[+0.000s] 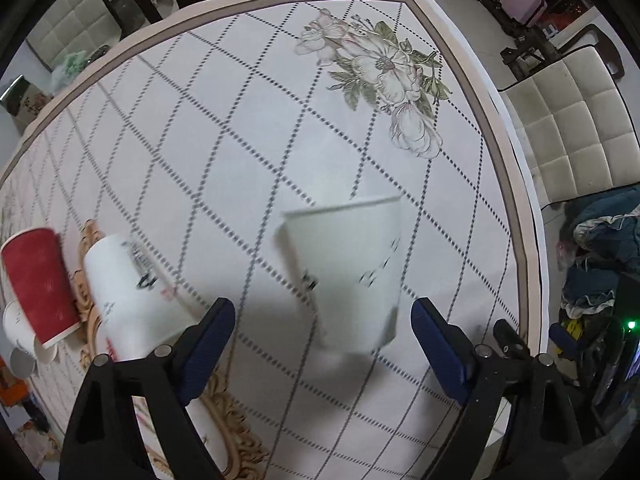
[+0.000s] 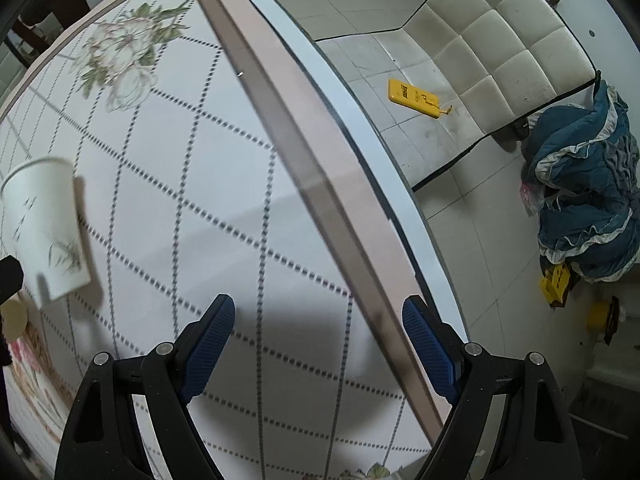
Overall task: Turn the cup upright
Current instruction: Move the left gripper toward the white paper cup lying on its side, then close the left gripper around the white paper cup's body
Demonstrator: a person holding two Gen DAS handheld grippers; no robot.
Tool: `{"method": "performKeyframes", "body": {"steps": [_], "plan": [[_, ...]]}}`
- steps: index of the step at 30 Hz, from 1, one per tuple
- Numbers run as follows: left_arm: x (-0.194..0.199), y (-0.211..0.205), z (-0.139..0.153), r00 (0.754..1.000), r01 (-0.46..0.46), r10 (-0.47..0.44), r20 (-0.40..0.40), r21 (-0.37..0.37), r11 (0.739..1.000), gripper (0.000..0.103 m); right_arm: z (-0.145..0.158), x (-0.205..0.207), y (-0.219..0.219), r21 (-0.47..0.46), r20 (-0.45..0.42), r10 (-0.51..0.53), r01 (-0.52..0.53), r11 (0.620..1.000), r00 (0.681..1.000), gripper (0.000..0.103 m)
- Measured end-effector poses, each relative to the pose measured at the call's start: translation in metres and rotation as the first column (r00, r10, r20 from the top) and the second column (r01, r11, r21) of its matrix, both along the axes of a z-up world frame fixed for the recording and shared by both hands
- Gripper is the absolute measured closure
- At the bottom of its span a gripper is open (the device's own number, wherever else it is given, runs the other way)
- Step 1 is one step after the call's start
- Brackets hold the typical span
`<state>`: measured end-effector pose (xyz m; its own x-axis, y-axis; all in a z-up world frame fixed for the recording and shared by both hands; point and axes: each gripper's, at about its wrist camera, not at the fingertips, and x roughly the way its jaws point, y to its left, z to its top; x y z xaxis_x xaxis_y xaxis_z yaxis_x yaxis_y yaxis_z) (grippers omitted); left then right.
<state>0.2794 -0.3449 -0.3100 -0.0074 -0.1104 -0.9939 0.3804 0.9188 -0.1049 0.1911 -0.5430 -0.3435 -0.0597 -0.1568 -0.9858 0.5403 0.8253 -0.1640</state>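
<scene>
Spread wide, the left gripper [image 1: 322, 334] hangs over the tablecloth [image 1: 224, 152], holding nothing; a white paper cup [image 1: 346, 272] stands rim-up just ahead between its blue fingers, blurred. Off left lie another white cup [image 1: 128, 292] and a red cup [image 1: 40, 284].

Right gripper [image 2: 318, 334] is likewise parted and empty near the table edge, the white paper cup [image 2: 46, 232] well off to its left.

White cup [image 1: 348, 276] looked matt paper; red cup [image 1: 38, 280] paper too. Table [image 1: 240, 128] cover smooth, slight sheen. Jaws' blue pads [image 2: 210, 348] textured, frames matt black plastic.
</scene>
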Motion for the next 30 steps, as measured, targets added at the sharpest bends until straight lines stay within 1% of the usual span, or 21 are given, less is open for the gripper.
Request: {"method": "performKeyframes", "body": {"steps": [1, 5, 7, 8, 9, 10, 11, 13, 18, 22, 27, 30], "plan": [[0.002, -0.002, -0.002, 1.000, 0.000, 0.000, -0.003, -0.004, 1.000, 0.017, -0.002, 0.001, -0.003, 0.001, -0.001, -0.001, 0.001, 1.000, 1.000, 0.016], [0.007, -0.013, -0.008, 1.000, 0.000, 0.000, -0.011, -0.009, 1.000, 0.019, -0.011, 0.007, -0.013, 0.003, -0.008, -0.002, 0.002, 1.000, 1.000, 0.016], [0.010, -0.016, -0.012, 1.000, 0.002, -0.002, -0.013, -0.011, 1.000, 0.022, -0.015, 0.008, -0.017, 0.002, -0.011, -0.001, 0.001, 1.000, 1.000, 0.016], [0.011, -0.018, -0.014, 1.000, 0.004, -0.004, -0.014, -0.010, 1.000, 0.023, -0.016, 0.009, -0.019, 0.001, -0.013, 0.000, 0.000, 1.000, 1.000, 0.016], [0.012, -0.019, -0.016, 1.000, 0.006, -0.006, -0.010, -0.008, 1.000, 0.025, -0.016, 0.008, -0.017, -0.001, -0.015, 0.001, -0.001, 1.000, 1.000, 0.016], [0.015, -0.019, -0.015, 1.000, 0.009, -0.009, -0.008, -0.008, 1.000, 0.035, -0.017, 0.008, -0.018, -0.002, -0.017, 0.002, -0.002, 1.000, 1.000, 0.016], [0.016, -0.018, -0.016, 1.000, 0.011, -0.011, -0.007, -0.006, 1.000, 0.041, -0.019, 0.008, -0.021, -0.003, -0.018, 0.002, -0.002, 1.000, 1.000, 0.016], [0.016, -0.020, -0.015, 1.000, 0.013, -0.013, 0.003, -0.006, 1.000, 0.041, -0.020, 0.008, -0.022, -0.006, -0.021, 0.002, -0.002, 1.000, 1.000, 0.017], [0.010, -0.023, -0.014, 0.998, 0.039, -0.040, 0.046, 0.024, 0.999, 0.043, -0.017, 0.007, -0.021, -0.012, -0.018, 0.002, -0.002, 1.000, 1.000, 0.017], [0.009, -0.022, -0.007, 0.996, 0.042, -0.044, 0.071, 0.033, 0.999, 0.043, -0.013, 0.006, -0.020, -0.015, -0.009, 0.002, -0.002, 1.000, 1.000, 0.017], [0.002, -0.008, 0.013, 0.993, 0.044, -0.047, 0.112, 0.023, 0.999, 0.043, 0.004, 0.003, -0.011, -0.025, 0.014, 0.015, -0.014, 1.000, 1.000, 0.017], [-0.007, 0.004, 0.032, 0.990, 0.043, -0.043, 0.135, 0.008, 0.999, 0.043, 0.018, -0.002, -0.003, -0.032, 0.033, 0.019, -0.018, 0.999, 0.999, 0.017]]}}
